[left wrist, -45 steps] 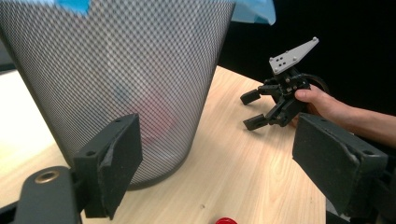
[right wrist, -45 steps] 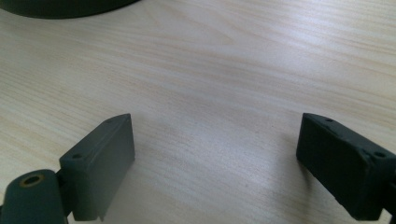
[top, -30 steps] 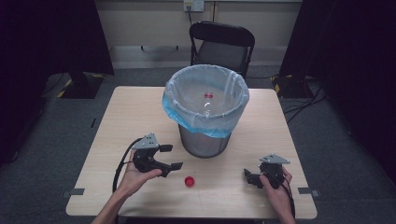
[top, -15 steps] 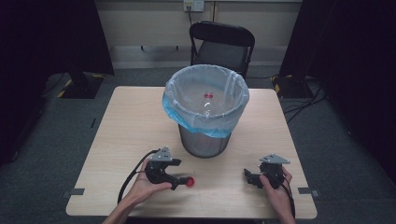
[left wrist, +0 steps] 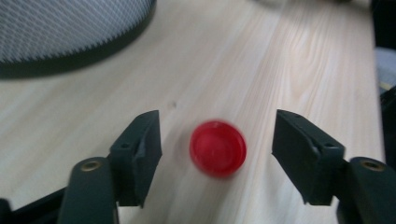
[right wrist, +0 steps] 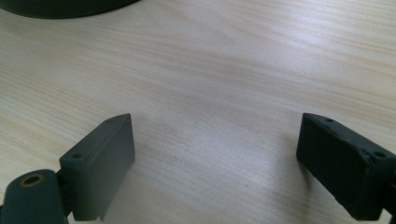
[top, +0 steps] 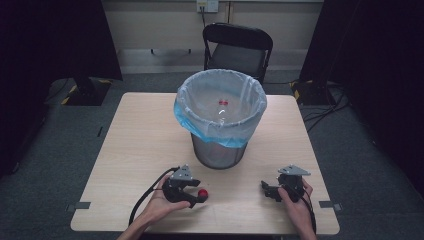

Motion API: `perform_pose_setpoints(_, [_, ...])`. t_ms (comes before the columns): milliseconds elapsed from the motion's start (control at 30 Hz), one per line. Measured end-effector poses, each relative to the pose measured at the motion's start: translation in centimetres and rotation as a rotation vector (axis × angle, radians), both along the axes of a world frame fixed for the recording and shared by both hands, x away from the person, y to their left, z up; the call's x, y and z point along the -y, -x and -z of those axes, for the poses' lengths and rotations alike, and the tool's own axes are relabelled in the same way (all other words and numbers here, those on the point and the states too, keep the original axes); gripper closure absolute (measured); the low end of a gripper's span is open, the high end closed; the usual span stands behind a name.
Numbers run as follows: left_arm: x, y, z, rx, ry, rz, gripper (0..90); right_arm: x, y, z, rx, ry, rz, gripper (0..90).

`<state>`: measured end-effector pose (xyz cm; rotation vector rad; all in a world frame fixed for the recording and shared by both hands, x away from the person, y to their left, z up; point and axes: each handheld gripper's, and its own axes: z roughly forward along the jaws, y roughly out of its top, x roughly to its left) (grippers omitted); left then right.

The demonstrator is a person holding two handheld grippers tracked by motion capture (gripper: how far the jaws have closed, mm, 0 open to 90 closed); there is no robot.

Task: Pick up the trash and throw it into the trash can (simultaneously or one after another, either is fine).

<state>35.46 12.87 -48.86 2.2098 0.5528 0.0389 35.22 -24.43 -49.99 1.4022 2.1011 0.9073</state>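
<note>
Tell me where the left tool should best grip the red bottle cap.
Probably across its round rim, coming from above. The red bottle cap lies flat on the table, too low for any other hold. The left tool, jaws just closing, straddles it with gaps both sides.

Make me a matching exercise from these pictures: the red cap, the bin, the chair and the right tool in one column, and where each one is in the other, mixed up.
Things:
1. red cap
2. bin
3. chair
4. right tool

Places:
A. beyond the table's far edge
B. on the table between the left tool's jaws, not yet pinched
C. at the table's near right, over bare wood
D. standing mid-table, lined with a blue bag

Pairs: 1-B, 2-D, 3-A, 4-C
</note>
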Motion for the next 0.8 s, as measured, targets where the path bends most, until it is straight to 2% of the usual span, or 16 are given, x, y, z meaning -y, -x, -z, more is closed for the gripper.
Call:
perform_pose_setpoints(67, [0.17, 0.14, 0.12, 0.015, -0.019, 0.003, 37.6, 0.0, 0.0, 0.0, 0.0, 0.0, 0.0, 10.7])
perform_pose_setpoints(133, [0.22, 0.21, 0.12, 0.013, -0.03, -0.002, 40.1, 0.01, 0.0, 0.0, 0.001, 0.001, 0.0, 10.7])
perform_pose_setpoints(167, [0.38, 0.24, 0.28, 0.023, -0.024, 0.0, 41.7, 0.0, 0.0, 0.0, 0.001, 0.0, 0.0, 10.7])
perform_pose_setpoints(200, [0.5, 0.35, 0.33, 0.04, -0.05, 0.005, 44.5, 0.01, -0.01, 0.0, 0.001, 0.001, 0.0, 10.7])
perform_pose_setpoints(267, [0.62, 0.43, 0.38, 0.05, -0.047, 0.007, 45.4, 0.0, 0.0, 0.0, 0.001, 0.0, 0.0, 10.7])
perform_pose_setpoints(300, [0.71, 0.51, 0.33, 0.056, -0.06, 0.007, 45.8, 0.0, 0.0, 0.0, 0.001, 0.0, 0.0, 10.7])
perform_pose_setpoints(333, [0.87, 0.59, 0.4, 0.073, -0.058, 0.008, 47.6, 0.0, 0.0, 0.0, 0.001, 0.001, 0.0, 10.7])
perform_pose_setpoints(367, [0.87, 0.59, 0.4, 0.073, -0.058, 0.008, 49.7, 0.0, 0.0, 0.0, 0.001, 0.001, 0.0, 10.7])
perform_pose_setpoints(433, [0.97, 0.85, 0.43, 0.106, -0.079, 0.001, 52.1, 0.0, 0.0, 0.0, 0.001, 0.001, 0.0, 10.7])
perform_pose_setpoints(467, [0.97, 0.85, 0.43, 0.106, -0.079, 0.001, 53.3, 0.0, 0.0, 0.0, 0.001, 0.001, 0.0, 10.7])
perform_pose_setpoints(500, [0.99, 0.92, 0.42, 0.13, -0.091, 0.011, 54.4, 0.0, 0.0, 0.0, 0.0, 0.0, 0.0, 10.7])
perform_pose_setpoints(633, [0.86, 1.0, 0.57, 0.133, -0.07, 0.021, 58.5, 0.0, 0.0, 0.0, 0.0, 0.0, 0.0, 10.7])
perform_pose_setpoints(800, [0.83, 1.02, 0.47, 0.132, -0.083, 0.027, 59.0, 0.0, 0.0, 0.0, 0.001, 0.001, 0.0, 10.7])
